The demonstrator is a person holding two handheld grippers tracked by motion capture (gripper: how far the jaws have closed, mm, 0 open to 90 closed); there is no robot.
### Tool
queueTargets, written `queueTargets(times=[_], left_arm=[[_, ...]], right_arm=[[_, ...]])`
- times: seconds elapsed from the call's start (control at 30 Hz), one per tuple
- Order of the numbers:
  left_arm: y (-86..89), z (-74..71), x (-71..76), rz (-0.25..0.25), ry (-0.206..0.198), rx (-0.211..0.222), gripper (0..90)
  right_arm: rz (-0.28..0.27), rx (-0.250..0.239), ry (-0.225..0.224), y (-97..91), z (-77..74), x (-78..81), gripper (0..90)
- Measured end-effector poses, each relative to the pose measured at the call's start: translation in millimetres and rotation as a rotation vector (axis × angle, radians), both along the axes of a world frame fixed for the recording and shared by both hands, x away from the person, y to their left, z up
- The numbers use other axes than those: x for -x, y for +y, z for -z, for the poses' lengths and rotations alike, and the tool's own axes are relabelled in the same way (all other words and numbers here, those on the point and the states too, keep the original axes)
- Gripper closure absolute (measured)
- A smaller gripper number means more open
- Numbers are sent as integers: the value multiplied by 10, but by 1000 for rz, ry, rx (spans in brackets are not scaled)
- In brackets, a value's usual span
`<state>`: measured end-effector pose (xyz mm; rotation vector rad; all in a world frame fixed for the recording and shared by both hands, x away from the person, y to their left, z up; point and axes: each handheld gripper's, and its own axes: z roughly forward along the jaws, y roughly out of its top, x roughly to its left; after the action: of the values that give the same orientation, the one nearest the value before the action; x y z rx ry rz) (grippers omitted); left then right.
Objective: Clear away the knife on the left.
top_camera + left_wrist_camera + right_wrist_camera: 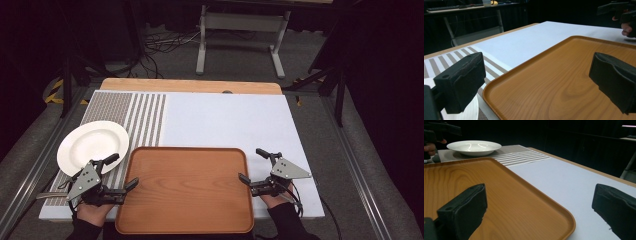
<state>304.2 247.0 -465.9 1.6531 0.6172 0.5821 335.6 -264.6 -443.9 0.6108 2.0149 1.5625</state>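
Flanking a wooden tray (185, 187) low in the frame, left gripper (119, 172) and right gripper (252, 165) both spread wide, grasping nothing, white plate (92, 145) at left.

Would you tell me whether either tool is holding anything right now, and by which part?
Nothing is held. The left tool and right tool are open, each straddling a side rim of the wooden tray.

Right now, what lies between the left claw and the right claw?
Between the left claw and the right claw lies the wooden tray, with nothing on it, as the high view shows.
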Motion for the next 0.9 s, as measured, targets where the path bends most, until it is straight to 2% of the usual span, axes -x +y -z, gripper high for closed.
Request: queueTargets(times=[0.1,0.23,0.4,0.67,0.87,0.9], left_arm=[[18,-5,-5,21,18,30,4],[39,-29,4,47,8,46,0],[61,-69,-2,61,17,52,9],[114,-188,-22,88,27,34,28],[124,-303,-3,112,32,-42,35],[124,-303,-3,112,32,-42,35]], right_arm=[[-3,-1,1,0,1,-3,7],[-6,-4,3,-1,2,-5,7],[-6,-5,10,1,7,-14,8],[-4,-10,26,3,15,-31,8],[-4,-11,29,5,20,-38,8],[-4,-11,29,5,20,-38,8]])
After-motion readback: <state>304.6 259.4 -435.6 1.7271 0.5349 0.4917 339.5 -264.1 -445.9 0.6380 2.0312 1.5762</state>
